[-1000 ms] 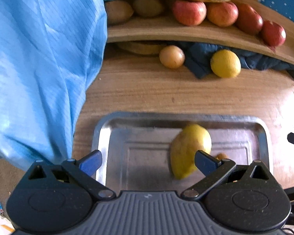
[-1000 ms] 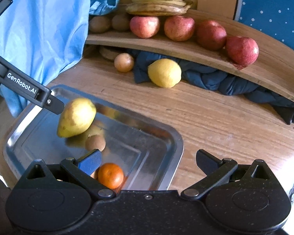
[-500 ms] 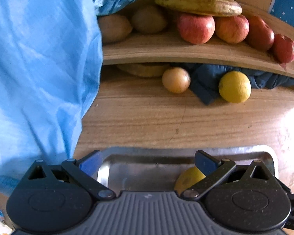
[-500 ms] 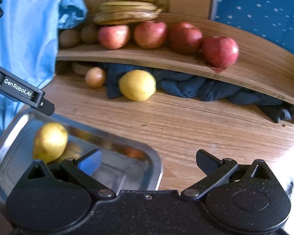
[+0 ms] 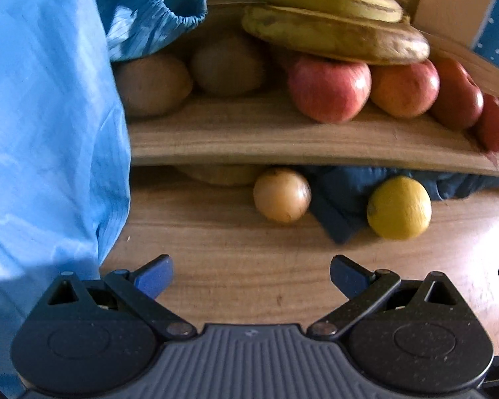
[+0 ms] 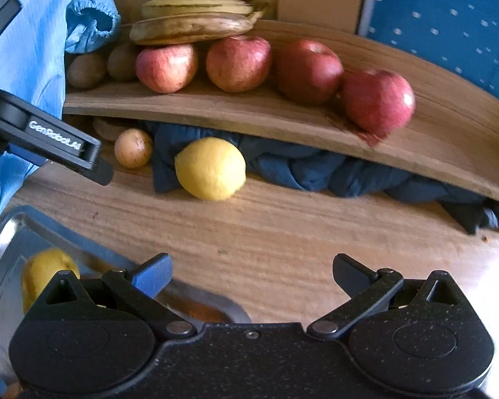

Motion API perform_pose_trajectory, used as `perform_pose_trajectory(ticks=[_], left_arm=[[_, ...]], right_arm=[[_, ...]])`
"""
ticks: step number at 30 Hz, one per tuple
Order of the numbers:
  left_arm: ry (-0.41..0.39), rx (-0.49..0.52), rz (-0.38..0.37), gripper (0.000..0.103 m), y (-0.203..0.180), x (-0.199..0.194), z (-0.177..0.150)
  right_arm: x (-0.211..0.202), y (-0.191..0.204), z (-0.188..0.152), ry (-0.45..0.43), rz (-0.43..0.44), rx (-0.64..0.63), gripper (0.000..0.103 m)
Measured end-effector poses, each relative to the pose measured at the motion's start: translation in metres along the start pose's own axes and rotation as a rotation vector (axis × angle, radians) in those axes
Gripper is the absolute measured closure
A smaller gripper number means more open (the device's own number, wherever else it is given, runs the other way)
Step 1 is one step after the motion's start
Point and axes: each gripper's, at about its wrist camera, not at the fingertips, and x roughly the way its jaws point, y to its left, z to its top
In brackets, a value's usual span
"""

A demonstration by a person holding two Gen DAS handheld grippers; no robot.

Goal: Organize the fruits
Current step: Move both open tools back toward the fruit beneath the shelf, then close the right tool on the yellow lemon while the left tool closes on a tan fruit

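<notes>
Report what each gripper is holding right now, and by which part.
Nothing is held. The left gripper is open over bare tabletop, and the right gripper is open too, with only wood between its fingers.

The right tongs gape empty over the wooden table, lemon ahead, metal tray at left.
</notes>
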Motion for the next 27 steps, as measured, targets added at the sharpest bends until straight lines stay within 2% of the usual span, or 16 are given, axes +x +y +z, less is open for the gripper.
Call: perform_pose_trajectory(ticks=[16, 27], left_arm=[[0.032, 0.015, -0.021, 0.001, 0.001, 0.040, 0.036], [0.043, 0.009, -0.037, 0.001, 0.000, 0.051, 0.039]], right_arm=[[0.047, 0.020, 0.037, 0.037, 0.019, -0.089, 0.002], [0.060, 0.028, 0.047, 0.043, 0.043, -0.116, 0.010]])
